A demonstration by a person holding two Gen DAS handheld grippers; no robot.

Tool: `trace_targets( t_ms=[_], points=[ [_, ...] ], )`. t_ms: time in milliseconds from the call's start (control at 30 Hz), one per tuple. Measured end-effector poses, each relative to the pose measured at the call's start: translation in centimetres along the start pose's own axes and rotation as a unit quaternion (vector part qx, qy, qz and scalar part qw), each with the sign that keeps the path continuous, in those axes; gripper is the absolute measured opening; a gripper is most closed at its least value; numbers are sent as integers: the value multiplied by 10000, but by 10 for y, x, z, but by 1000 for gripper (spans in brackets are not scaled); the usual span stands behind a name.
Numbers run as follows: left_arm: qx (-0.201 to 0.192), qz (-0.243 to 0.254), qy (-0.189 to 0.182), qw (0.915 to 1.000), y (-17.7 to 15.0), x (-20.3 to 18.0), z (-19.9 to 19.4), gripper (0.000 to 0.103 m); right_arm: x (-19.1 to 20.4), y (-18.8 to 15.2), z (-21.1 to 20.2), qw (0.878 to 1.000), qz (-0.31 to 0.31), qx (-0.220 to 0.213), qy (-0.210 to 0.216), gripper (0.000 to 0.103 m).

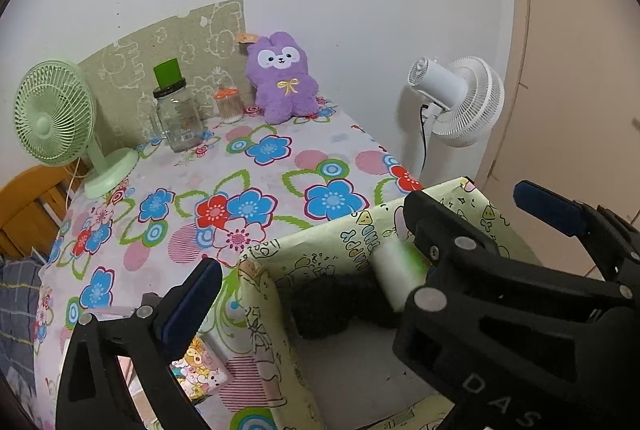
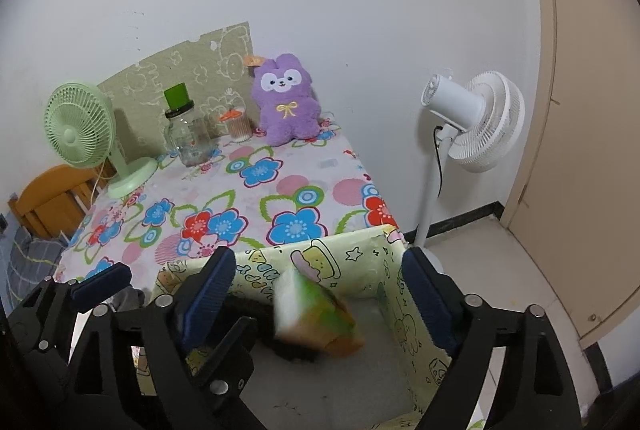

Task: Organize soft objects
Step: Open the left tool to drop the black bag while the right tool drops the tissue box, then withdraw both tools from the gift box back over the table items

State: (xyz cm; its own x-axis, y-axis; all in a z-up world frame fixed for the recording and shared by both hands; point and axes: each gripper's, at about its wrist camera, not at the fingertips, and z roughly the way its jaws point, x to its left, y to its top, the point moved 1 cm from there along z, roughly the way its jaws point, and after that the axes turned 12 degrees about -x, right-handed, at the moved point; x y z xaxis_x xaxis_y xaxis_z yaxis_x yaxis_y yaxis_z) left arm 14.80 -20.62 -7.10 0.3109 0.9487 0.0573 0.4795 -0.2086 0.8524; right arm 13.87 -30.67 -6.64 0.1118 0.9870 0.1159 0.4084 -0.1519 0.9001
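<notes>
Fluffy purple plush rabbit (image 2: 286, 98) sits on the flowered bench (image 2: 256, 190), while your two grippers' jaws hang released over the paper-covered box (image 2: 408, 314) with a blurred soft packet (image 2: 316, 314).

Green-and-white packet (image 2: 316, 310): motion-blurred — print unreadable.
Dark fuzzy item (image 1: 332, 304): partly hidden behind the box wall (image 1: 264, 314) — kind unclear.

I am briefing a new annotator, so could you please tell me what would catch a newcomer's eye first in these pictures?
Probably the purple plush bunny sitting upright against the wall at the far edge of the flowered tablecloth. Next, the blurred green and white packet in mid-air between the open right gripper's fingers, above the cartoon-printed box at the table's near corner. A dark fuzzy item already lies inside.
</notes>
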Motion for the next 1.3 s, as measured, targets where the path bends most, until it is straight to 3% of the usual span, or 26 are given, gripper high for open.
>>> trace_targets(
  t_ms=[633,1300],
  points=[
    [-428,95,34,9990,4,4,-42,103,11,5,-42,9996,-116,-272,-42,92],
    [-790,-2,62,9969,-3,32,-97,103,51,7,-95,9979,-312,-569,-3,92]
  ],
)
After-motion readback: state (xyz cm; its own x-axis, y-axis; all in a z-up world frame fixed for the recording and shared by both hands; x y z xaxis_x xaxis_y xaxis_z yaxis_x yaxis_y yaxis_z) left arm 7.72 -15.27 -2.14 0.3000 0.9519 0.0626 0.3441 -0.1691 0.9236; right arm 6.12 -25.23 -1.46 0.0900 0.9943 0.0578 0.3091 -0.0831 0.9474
